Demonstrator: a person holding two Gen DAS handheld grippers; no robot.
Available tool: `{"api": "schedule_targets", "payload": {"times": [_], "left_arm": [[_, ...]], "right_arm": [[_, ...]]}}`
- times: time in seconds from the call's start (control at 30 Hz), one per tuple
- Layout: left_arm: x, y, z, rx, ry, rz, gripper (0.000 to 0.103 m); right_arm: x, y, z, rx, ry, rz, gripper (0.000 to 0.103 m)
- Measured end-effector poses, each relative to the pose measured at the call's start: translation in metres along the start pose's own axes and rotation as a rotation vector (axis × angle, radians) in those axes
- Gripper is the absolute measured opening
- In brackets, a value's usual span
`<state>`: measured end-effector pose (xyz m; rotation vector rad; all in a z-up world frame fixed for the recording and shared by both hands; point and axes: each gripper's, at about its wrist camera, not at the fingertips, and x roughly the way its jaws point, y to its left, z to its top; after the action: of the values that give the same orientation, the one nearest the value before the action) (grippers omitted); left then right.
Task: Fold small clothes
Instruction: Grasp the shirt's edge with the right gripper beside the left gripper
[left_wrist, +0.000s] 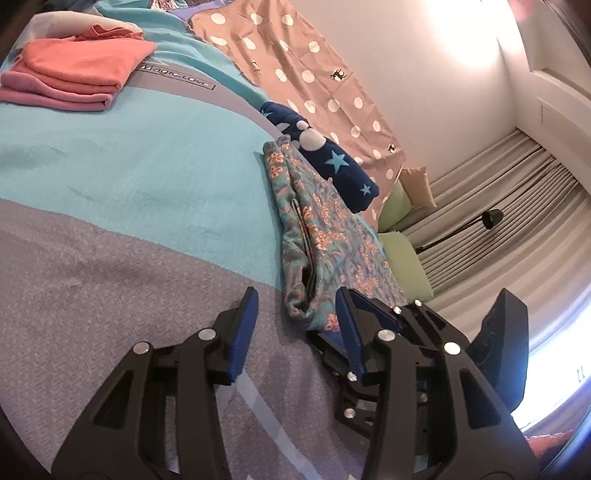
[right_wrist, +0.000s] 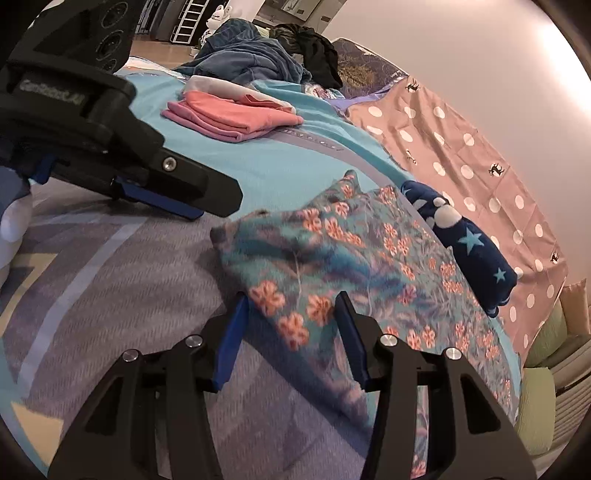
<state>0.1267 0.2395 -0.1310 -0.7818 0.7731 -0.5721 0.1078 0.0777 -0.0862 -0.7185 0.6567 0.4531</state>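
Floral garment (right_wrist: 354, 266) lies between the spread right claw (right_wrist: 293, 321); left claw (left_wrist: 297, 314) spread beside it.

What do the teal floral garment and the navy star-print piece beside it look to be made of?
Teal floral garment: thin, matte woven fabric, probably cotton or rayon; it lies flat with soft creases. Navy star-print piece: thicker and plush, likely fleece; its rounded folded edges look fuzzy.

**Where the 2 cameras sit**

Both fisheye views ride low and close over the bed (left_wrist: 110, 177), looking forward past their own jaws. The left wrist view faces the wall and curtain (left_wrist: 498, 206); the right wrist view faces up the bed. Both share the floral garment (right_wrist: 351, 258), the star-print bundle (left_wrist: 332, 162) and the pink stack (right_wrist: 229, 114).
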Motion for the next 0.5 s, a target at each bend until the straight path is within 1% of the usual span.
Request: {"api": "schedule_targets", "payload": {"times": [0.17,0.23,0.3,0.33,0.37,0.4,0.43,0.47,0.5], "left_arm": [[0.000,0.001,0.001,-0.009,0.003,-0.016,0.045],[0.000,0.002,0.002,-0.010,0.003,-0.020,0.047],[0.000,0.003,0.006,-0.016,0.001,-0.033,0.051],[0.000,0.003,0.009,-0.019,-0.003,-0.034,0.052],[0.002,0.002,0.016,-0.018,-0.009,-0.034,0.052],[0.005,0.001,0.021,-0.015,-0.006,-0.039,0.056],[0.012,0.000,0.030,-0.016,0.018,-0.066,0.059],[0.017,0.000,0.036,-0.027,0.042,-0.093,0.062],[0.027,0.001,0.043,-0.046,0.077,-0.129,0.066]], "right_arm": [[0.009,-0.003,0.008,0.014,0.000,0.000,0.051],[0.013,-0.004,0.011,0.018,-0.003,-0.006,0.051],[0.019,-0.005,0.016,0.025,-0.009,-0.011,0.051],[0.020,-0.006,0.017,0.032,-0.011,-0.006,0.050],[0.021,-0.007,0.018,0.040,-0.014,0.008,0.037],[0.022,-0.008,0.018,0.043,-0.013,0.009,0.029],[0.021,-0.008,0.017,0.049,-0.020,0.001,0.021],[0.019,-0.010,0.016,0.057,-0.029,-0.001,0.015],[0.018,-0.012,0.015,0.071,-0.035,0.003,0.013]]}}
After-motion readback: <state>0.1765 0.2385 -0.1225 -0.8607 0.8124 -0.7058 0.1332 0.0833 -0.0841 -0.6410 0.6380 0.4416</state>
